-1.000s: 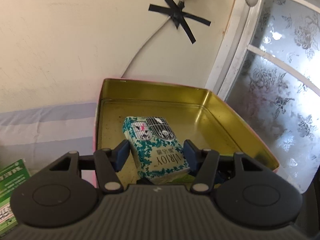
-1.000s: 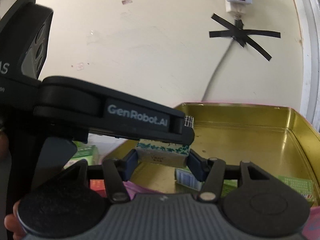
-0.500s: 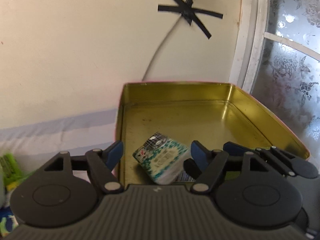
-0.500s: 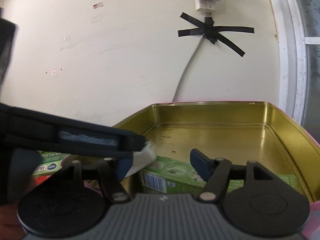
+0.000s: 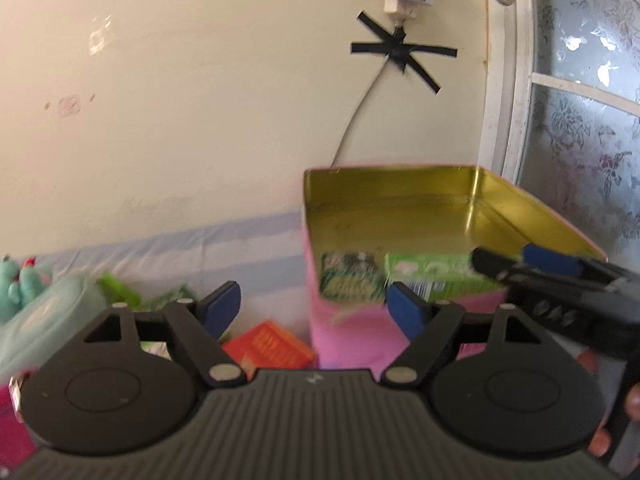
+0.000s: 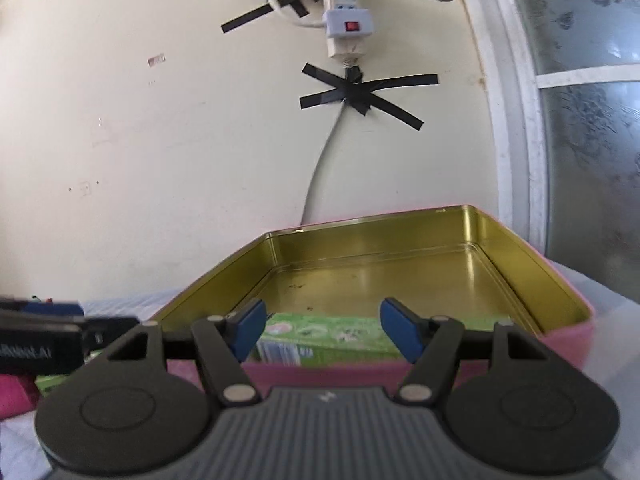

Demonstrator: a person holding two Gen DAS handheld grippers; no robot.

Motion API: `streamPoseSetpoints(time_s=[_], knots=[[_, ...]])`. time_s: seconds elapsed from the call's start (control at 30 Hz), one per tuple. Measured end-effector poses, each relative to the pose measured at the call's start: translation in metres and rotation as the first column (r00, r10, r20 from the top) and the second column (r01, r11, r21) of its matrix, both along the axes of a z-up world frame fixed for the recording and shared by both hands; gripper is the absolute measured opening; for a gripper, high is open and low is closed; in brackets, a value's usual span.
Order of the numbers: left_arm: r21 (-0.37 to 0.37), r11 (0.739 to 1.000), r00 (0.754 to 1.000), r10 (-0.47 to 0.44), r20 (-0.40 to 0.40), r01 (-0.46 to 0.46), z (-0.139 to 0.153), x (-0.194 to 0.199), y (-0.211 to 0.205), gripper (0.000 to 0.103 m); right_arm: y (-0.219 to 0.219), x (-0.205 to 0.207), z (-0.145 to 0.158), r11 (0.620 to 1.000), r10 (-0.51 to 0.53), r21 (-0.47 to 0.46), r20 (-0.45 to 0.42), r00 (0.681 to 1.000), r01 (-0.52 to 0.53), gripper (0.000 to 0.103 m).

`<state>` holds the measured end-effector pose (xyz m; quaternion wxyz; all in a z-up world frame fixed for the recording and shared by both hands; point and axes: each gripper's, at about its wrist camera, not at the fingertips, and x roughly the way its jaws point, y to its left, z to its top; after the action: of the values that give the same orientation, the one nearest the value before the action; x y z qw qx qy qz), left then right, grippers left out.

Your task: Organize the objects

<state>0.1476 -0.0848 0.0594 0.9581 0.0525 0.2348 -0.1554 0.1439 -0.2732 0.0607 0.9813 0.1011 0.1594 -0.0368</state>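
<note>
Cream wall behind, with a power strip (image 6: 347,30) taped up by black crosses, and a frosted window to the right; below it a striped bedsheet (image 5: 168,248) carries everything. On it stands my pink tin (image 5: 352,328) with its gold inside, open at the top. Two cartons already lie in it at the near wall: a teal patterned box (image 5: 349,278) and a green box (image 6: 332,338) beside it, touching or nearly so; blur keeps me from telling which.

My left gripper (image 5: 314,308) hangs outside the tin's near left corner, jaws spread wide and holding nothing. My right gripper (image 6: 320,330) hovers at the tin's near rim, jaws equally wide and empty, the green box showing between them but not touched.

Still loose on the sheet to the left are an orange box (image 5: 272,346), some green packets (image 5: 120,292) and a soft teal pouch (image 5: 52,316). I judge the orange box the handiest next pick: a light cardboard carton, stiff enough but easily crushed, so I would take it across its narrow sides with gentle pressure. The pouch looks soft and would sag; better pinched mid-body.
</note>
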Motion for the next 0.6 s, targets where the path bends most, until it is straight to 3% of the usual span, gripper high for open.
streamPoseSetpoints(time_s=[0.23,0.4,0.5,0.6], knots=[[0.025,0.997,0.996,0.070,-0.052,-0.069,-0.024,-0.015,0.031,0.082,0.027,-0.036,0.001,1.000,0.004,0.005,0.040,0.999,-0.004,0.068],[0.020,0.993,0.990,0.118,-0.078,-0.117,-0.044,-0.030,0.074,0.083,0.057,-0.037,-0.008,0.991,0.137,-0.007,-0.033,0.990,-0.137,0.068],[-0.012,0.985,0.978,0.167,-0.126,-0.170,-0.055,-0.036,0.110,0.083,0.080,-0.027,-0.011,0.965,0.259,-0.024,-0.092,0.961,-0.263,0.066],[-0.145,0.959,0.960,0.217,-0.176,-0.243,-0.054,-0.036,0.153,0.082,0.108,-0.014,-0.012,0.929,0.351,-0.073,-0.137,0.926,-0.363,0.063]])
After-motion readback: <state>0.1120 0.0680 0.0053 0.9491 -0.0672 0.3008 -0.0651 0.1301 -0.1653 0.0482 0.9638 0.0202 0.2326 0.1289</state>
